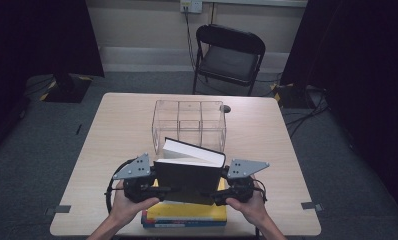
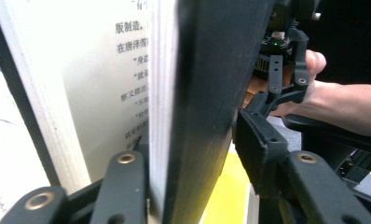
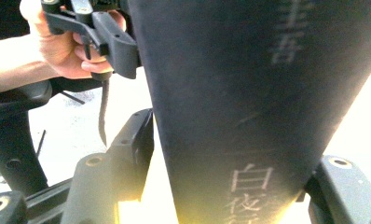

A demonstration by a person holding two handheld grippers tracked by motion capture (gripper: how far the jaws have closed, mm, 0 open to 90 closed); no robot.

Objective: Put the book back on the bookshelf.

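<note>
A thick black book [image 1: 189, 182] stands on edge, white page block up, over a yellow book [image 1: 187, 212] at the table's near edge. My left gripper [image 1: 154, 187] is at its left side and my right gripper [image 1: 222, 189] at its right. In the left gripper view the black book [image 2: 207, 70] stands between my left gripper [image 2: 190, 158] jaws, the pads close beside it without pressing. The right gripper view has my right gripper [image 3: 235, 158] with both jaws against the book's spine [image 3: 249, 70]. A hand holds each gripper.
The yellow book lies on a blue book [image 1: 182, 223]. A clear plastic organizer [image 1: 189, 120] with compartments stands just behind the books. A small dark object [image 1: 226, 108] lies beyond it on the wooden table [image 1: 267, 140]. A black folding chair [image 1: 229, 57] stands past the far edge.
</note>
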